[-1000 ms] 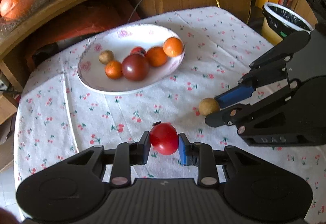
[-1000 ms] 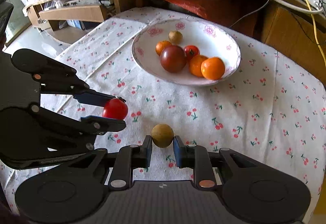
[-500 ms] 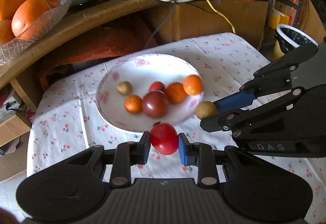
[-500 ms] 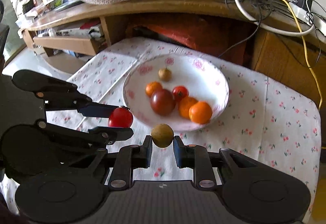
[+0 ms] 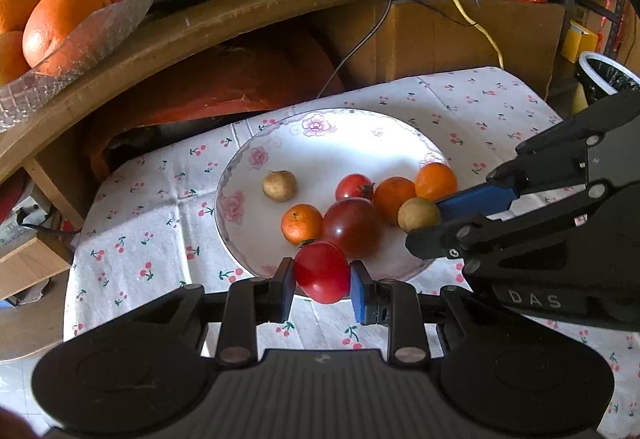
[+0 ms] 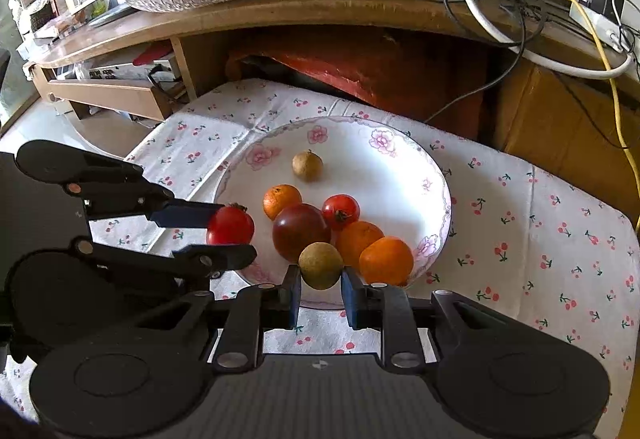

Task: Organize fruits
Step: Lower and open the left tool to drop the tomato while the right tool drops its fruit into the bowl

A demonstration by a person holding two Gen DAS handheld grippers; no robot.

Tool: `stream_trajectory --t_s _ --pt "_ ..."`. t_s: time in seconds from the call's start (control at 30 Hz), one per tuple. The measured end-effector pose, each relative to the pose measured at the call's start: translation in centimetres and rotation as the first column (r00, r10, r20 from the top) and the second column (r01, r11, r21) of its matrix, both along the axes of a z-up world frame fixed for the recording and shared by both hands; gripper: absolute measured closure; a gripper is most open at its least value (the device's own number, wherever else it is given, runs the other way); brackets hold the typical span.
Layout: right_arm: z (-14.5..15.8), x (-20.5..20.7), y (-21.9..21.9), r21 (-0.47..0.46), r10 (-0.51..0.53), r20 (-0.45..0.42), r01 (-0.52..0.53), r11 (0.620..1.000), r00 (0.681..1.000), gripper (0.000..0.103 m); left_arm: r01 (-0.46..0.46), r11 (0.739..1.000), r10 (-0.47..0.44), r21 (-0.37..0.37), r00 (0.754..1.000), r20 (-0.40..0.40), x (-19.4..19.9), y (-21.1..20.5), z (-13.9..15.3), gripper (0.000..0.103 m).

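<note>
Both grippers are hovering over the plate (image 5: 240, 195): left (image 5: 322, 273) clamping a tomato (image 5: 322, 271), right (image 6: 320, 266) clamping a longan (image 6: 320, 265).

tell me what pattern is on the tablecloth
White tablecloth printed with small red cherries on green stems; clearest in the right wrist view.

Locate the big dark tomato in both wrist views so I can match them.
Left wrist: dark tomato sits low-centre, on the plate, just above the red tomato held in the left tongs.
Right wrist: dark tomato is centre, just above and left of the brown fruit held in the right tongs.
Shared landmark: the lone brown fruit at the plate's far side.
</note>
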State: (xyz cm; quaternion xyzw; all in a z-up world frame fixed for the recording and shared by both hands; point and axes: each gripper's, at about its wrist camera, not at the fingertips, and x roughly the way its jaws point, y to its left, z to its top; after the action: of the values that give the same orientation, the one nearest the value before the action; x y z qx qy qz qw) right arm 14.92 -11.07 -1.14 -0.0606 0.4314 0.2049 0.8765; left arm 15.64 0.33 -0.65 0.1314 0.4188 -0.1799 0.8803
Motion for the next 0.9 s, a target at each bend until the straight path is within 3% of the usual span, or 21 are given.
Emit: stream_trajectory --t_s 0.9 --pt "-1.6 2.3 0.1 0.004 -0.03 0.021 0.03 1.0 0.999 0.082 -0.052 0.999 0.052 0.012 0.999 0.006 2.8 -0.3 -1.7 0.068"
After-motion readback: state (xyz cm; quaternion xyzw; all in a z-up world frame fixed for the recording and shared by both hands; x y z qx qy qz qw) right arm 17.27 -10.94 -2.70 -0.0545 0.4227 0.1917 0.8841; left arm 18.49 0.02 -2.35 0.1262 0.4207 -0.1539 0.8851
